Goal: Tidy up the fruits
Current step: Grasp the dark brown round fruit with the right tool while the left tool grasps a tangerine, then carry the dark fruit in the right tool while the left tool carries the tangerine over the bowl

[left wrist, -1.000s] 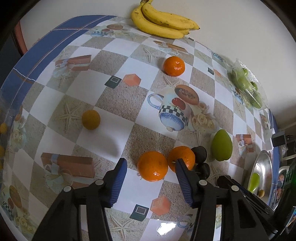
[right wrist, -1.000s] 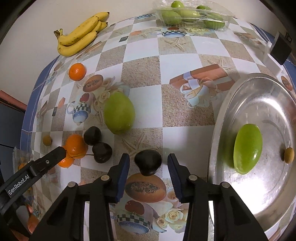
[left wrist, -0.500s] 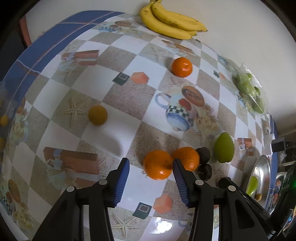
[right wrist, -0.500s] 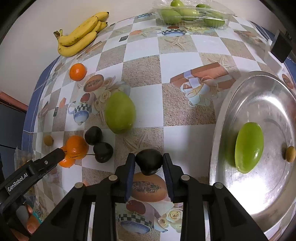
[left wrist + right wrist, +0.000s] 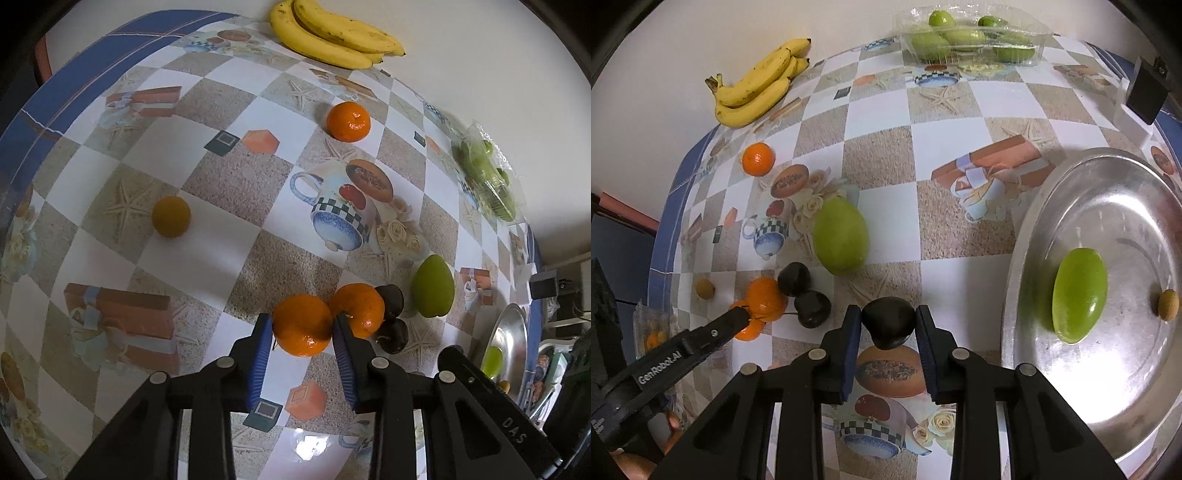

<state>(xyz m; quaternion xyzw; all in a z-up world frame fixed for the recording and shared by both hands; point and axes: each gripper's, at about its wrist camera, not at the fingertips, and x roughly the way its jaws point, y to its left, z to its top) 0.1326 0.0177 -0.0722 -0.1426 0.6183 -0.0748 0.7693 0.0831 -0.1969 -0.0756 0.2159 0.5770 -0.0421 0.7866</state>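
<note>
My left gripper (image 5: 302, 325) is shut on an orange (image 5: 302, 324) on the table. A second orange (image 5: 357, 309) touches it on the right, with two dark plums (image 5: 392, 314) beyond. My right gripper (image 5: 888, 325) is shut on a dark plum (image 5: 888, 326) just left of the steel plate (image 5: 1027, 258). The plate holds a green mango (image 5: 1078, 300) and a small yellowish fruit (image 5: 1168, 305). Another green mango (image 5: 841, 235) lies on the table. The left gripper's finger also shows in the right wrist view (image 5: 731, 323).
Bananas (image 5: 332, 35) lie at the far edge by the wall. A third orange (image 5: 348, 121) and a small yellow fruit (image 5: 171, 216) sit on the checkered cloth. A clear box of green fruit (image 5: 971, 40) stands at the back. A black block (image 5: 1147, 90) is behind the plate.
Both grippers closed: the left onto the near orange, the right onto the dark plum. The left gripper also moved forward toward the orange.
</note>
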